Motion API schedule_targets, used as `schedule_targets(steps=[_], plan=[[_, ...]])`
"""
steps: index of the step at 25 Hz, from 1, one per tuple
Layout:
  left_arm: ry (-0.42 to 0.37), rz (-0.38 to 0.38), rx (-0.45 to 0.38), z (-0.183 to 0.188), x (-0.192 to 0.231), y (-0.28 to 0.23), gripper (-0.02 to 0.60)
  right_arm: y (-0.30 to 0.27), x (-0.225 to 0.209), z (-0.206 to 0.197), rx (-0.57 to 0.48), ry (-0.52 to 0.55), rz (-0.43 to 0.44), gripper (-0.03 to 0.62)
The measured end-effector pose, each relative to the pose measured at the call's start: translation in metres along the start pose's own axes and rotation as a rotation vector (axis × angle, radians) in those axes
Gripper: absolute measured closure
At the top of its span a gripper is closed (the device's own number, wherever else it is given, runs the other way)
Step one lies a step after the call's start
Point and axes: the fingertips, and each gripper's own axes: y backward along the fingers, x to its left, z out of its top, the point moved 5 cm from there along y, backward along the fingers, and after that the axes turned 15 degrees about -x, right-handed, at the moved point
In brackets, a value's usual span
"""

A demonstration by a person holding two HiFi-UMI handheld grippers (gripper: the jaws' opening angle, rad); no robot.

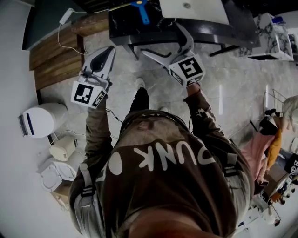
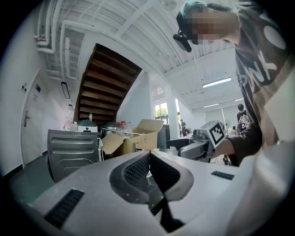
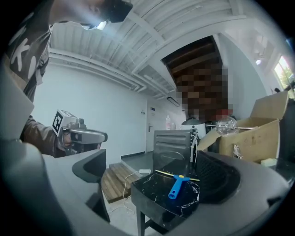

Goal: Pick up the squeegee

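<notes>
hovering at 11 o'clock in head view, l gripper [image 1: 110,51] has jaws pressed together, nothing btwn them. blue-handled squeegee [image 1: 142,10] lies flat at 12 o'clock on black marble table [image 1: 122,27], untouched. r gripper [image 1: 163,41] at 1 o'clock has jaws spread wide & empty; right gripper view shows squeegee framed btwn them, well apart from both.

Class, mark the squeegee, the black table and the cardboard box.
squeegee [image 3: 175,186], right gripper view, middle of its blue handle.
black table [image 3: 151,190], right gripper view, bare top left of the squeegee.
cardboard box [image 3: 251,138], right gripper view, its front wall.
</notes>
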Motion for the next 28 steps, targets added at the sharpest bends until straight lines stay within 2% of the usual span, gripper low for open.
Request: schedule_targets(steps=[20, 28], plan=[[0.08, -0.021, 0.042, -0.043, 0.076, -0.028, 0.58, -0.092, -0.054, -0.07, 0.091, -0.064, -0.105, 0.0], [0.111, -0.03, 0.053, -0.056, 0.103, -0.037, 0.58, -0.127, -0.082, -0.107, 0.16, -0.072, -0.182, 0.0]])
